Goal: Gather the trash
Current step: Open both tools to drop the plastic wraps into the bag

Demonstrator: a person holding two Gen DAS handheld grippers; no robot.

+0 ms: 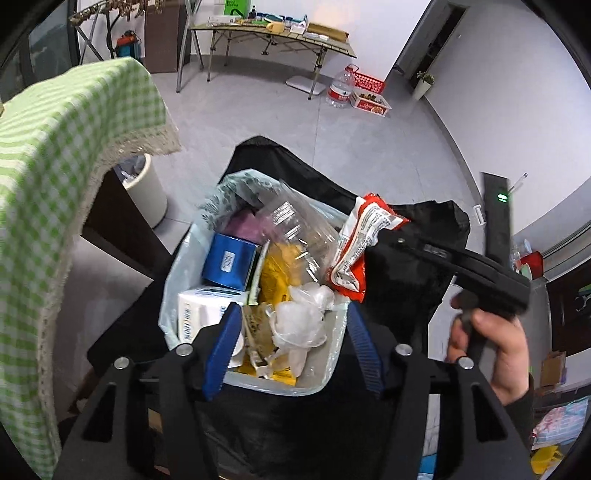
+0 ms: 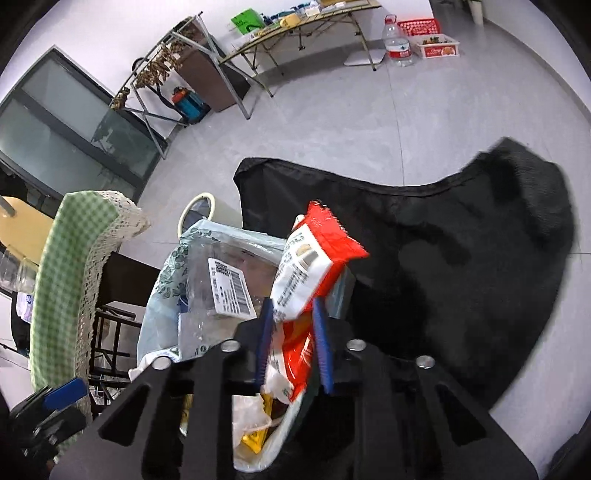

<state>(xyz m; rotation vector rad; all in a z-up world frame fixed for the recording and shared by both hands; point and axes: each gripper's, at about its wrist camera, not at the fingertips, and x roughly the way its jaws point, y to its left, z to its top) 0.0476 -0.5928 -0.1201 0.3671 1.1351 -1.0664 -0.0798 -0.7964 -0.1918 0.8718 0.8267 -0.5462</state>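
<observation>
A bin lined with a pale leaf-print bag (image 1: 173,280) stands on the floor, full of trash: a blue box (image 1: 229,262), a white box (image 1: 199,314), a yellow packet (image 1: 277,266), a clear plastic container (image 1: 291,225) and crumpled white plastic (image 1: 303,321). My left gripper (image 1: 293,332) hangs open just over the near rim, with the crumpled plastic lying below its jaws and untouched. My right gripper (image 2: 292,306) is shut on a red and white snack wrapper (image 2: 317,251) at the bin's right edge. The left wrist view shows that wrapper (image 1: 358,240) and the hand (image 1: 491,354) holding the right gripper.
A black bag or cloth (image 2: 461,258) spreads on the floor around and behind the bin. A table with a green checked cloth (image 1: 55,166) stands at the left, with a small white bin (image 1: 147,195) beneath it. Far off are a folding table (image 1: 273,33) and a water bottle (image 1: 341,86).
</observation>
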